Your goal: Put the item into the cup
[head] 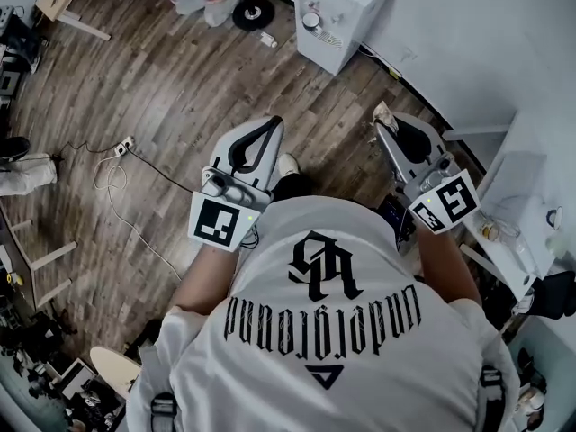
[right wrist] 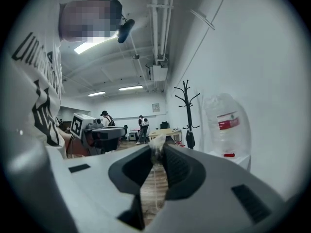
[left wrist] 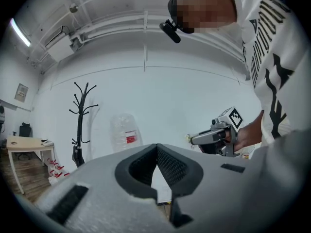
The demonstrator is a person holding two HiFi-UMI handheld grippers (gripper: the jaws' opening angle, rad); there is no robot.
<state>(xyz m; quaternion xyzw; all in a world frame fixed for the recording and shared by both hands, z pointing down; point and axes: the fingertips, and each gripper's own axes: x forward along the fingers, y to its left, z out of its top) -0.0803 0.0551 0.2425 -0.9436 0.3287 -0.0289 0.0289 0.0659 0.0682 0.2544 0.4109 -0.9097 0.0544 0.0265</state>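
A wood-plank floor [head: 180, 88] spreads beneath both grippers, with a white cabinet [head: 346, 12] ahead of them. The left gripper [head: 273, 124] has its jaws closed on nothing. The right gripper [head: 385, 126] pinches a small pale item [right wrist: 156, 152] at its jaw tips, a thread dangling below.

Wood-plank floor [head: 180, 88], white wall [left wrist: 194, 96], coat stand [left wrist: 79, 125]
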